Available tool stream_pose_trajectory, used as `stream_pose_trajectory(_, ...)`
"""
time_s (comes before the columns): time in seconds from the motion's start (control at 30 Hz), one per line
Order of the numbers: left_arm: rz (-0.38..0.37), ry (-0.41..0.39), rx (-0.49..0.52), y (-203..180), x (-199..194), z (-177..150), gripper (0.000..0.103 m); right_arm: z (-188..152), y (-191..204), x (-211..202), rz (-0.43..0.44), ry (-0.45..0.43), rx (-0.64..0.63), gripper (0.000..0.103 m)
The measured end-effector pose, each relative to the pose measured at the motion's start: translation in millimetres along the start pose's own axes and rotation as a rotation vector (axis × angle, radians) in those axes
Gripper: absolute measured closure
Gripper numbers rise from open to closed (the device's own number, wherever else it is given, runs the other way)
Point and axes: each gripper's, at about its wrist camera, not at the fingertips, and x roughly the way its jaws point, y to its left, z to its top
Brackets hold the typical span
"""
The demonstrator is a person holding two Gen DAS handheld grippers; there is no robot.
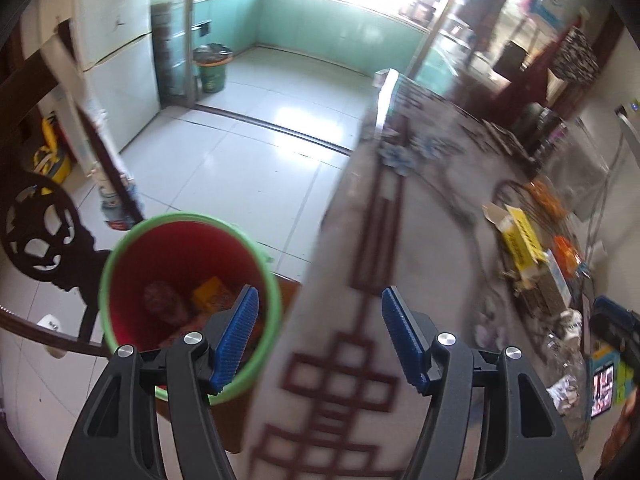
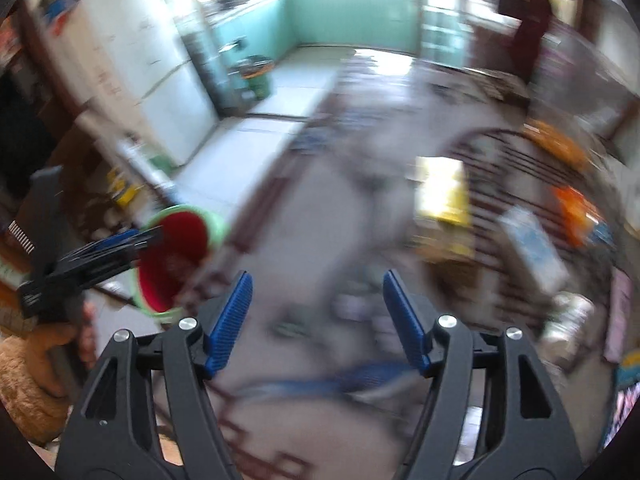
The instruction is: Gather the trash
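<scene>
**Both claws spread and empty, red bin beside the table edge**

One red bin [image 1: 188, 300] with a green rim, standing off the table's left edge, lower than the tabletop. Inside it I count two clear items: one yellow box [image 1: 211, 294] and one dark reddish lump [image 1: 160, 300]; anything else down there is too blurred to call.

Left gripper [image 1: 318, 334]: blue pads wide apart, nothing between them. Its left finger [image 1: 236, 340] overlaps the bin's mouth in its own camera; the right one sits over the patterned tablecloth [image 1: 360, 360]. From the right wrist camera the left gripper [image 2: 116, 250] shows as a blurred dark shape right at the bin's [image 2: 176, 256] rim.

Right gripper [image 2: 316, 322]: also spread, nothing pinched, hanging over the tabletop. That view is heavily motion-blurred.

On the table, well right of the bin: one opened yellow carton [image 1: 516, 236], one round dark wire rack [image 1: 516, 192] with orange packets [image 1: 546, 196] on it, some crumpled wrappers [image 1: 564, 392] near the front edge. Wrapper count not readable.

Further out: one green bucket [image 1: 212, 68] on the kitchen floor, one white fridge [image 1: 116, 40] to the left, one carved dark chair back [image 1: 36, 228] just beside the bin.
</scene>
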Motion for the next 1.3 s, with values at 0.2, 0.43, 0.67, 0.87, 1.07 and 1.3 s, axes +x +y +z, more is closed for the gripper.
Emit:
stream_pose_trajectory(0.2, -0.014, -0.011, 0.03, -53.3, -4.5, -13.0, 0.041, 12.5, -139.4, -33.3, -0.215, -0.073, 0.14, 0.024)
stream_pose_trajectory(0.43, -0.006, -0.005, 0.043, -138.6, -10.7, -27.4, 0.033, 31.1, -271.3, 0.2, -0.321, -0.039, 0.191, 0.019)
stream_pose_trajectory(0.67, -0.107, 0.029, 0.068, -247.7, 2.1, -32.4, 0.026, 44.2, -335.3, 59.5, -0.257, 0.039, 0.23, 0.019)
stream_pose_trajectory(0.87, -0.156, 0.096, 0.107, -323.2, 34.6, -31.8, 0.025, 39.0, -355.3, 95.8, -0.158, 0.13, 0.278, 0.052)
stream_pose_trajectory(1.07, -0.156, 0.176, 0.071, -365.4, 80.8, -28.4, 0.025, 23.5, -361.3, 71.4, -0.054, 0.064, 0.306, 0.057)
stream_pose_trajectory(1.3, -0.09, 0.192, 0.032, -397.5, 129.7, -24.7, 0.025, -1.3, -353.5, 15.6, -0.052, -0.057, 0.308, 0.057)
